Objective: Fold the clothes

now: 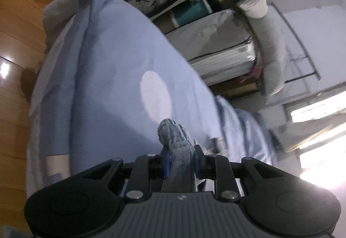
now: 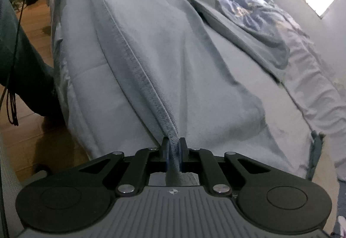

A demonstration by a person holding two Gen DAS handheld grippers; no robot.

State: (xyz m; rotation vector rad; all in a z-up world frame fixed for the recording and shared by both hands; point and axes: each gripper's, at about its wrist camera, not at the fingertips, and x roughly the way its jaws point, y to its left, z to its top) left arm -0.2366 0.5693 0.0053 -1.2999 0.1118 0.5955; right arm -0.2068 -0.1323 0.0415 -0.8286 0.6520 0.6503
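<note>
Both claws are closed on the same garment, a pale blue-grey denim-weave piece of clothing [image 2: 164, 47] that lies spread over the bed [image 2: 90, 86].

Right claw [image 2: 173, 151]: the jaws stand nearly together, with a thin fold of the hemmed edge pinched between the blue pads [image 2: 166, 155]. From this pinch the thick seam [image 2: 138, 65] runs in a taut line toward the far corner of the bed, which suggests the edge is held under tension so that it stays straight.

Left claw [image 1: 179, 151]: the jaws stand slightly wider, clamped on a thicker bunch of the same weave [image 1: 175, 136], which bulges out past the pad tips. The wider gap follows from the bulk of the gathered cloth, not from a loose grip (several layers appear to be caught here). Beyond the bunch the left wrist view shows only the blue bedsheet [image 1: 108, 65].

Position of the garment: its body rests flat on the bed between the near edge and a rumpled blue duvet [image 2: 248, 15] at the window side. One lower part [image 2: 244, 108] lies loosely toward the near right of the bed.

Assessment: holding two points along one edge allows the whole side to be lifted or dragged as a single line, the usual preparation for laying one half over the other. The fold itself does not appear to be made yet.

Caution: an uneven pull would skew the seam. The bunched left grip may release layers unequally.
</note>
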